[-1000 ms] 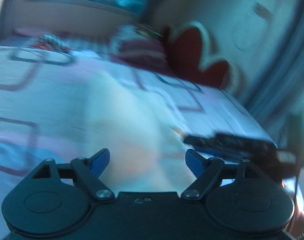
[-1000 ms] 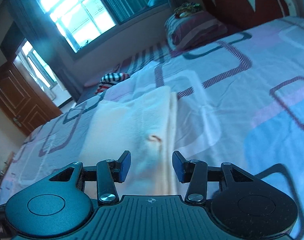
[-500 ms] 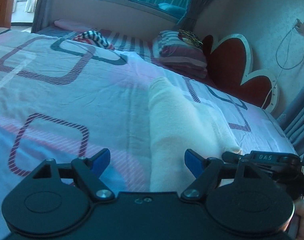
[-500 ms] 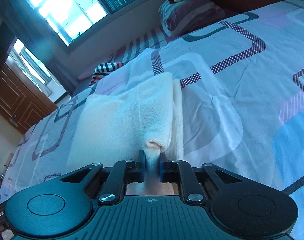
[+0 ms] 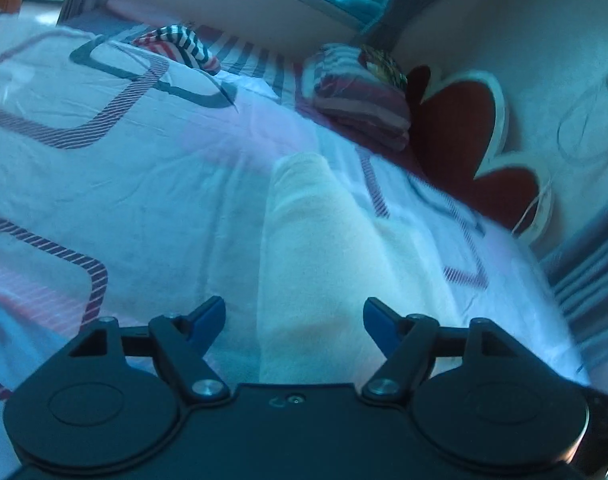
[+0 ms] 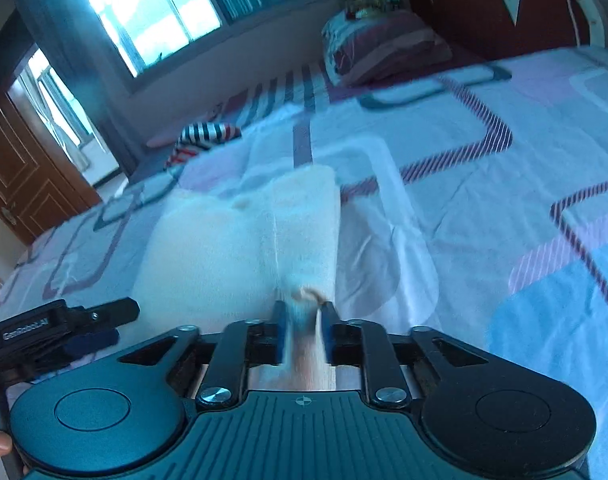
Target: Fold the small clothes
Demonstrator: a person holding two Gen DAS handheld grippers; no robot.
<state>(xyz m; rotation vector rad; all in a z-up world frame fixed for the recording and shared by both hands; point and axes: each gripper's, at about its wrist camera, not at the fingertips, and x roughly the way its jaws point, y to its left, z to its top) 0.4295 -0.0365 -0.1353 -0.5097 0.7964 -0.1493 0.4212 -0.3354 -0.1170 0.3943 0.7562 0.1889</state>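
Note:
A cream-white small garment (image 5: 327, 248) lies partly folded on the patterned bedsheet; it also shows in the right wrist view (image 6: 240, 248). My left gripper (image 5: 294, 316) is open, its blue fingertips straddling the garment's near end without holding it. My right gripper (image 6: 302, 318) is shut on the garment's near edge, a fold pinched between its pads. The left gripper's black body (image 6: 56, 330) shows at the lower left of the right wrist view.
The bedsheet (image 6: 483, 208) has square line patterns. A striped cloth (image 5: 176, 46) lies at the far side. A folded striped pillow (image 5: 359, 92) and a red heart-shaped headboard (image 5: 459, 136) stand at the bed's head. A window and a wooden door (image 6: 20, 172) are beyond.
My right gripper closed on the garment's near edge and stays shut on it, pulling it slightly. My left gripper stayed open and shifted over the garment's near end.

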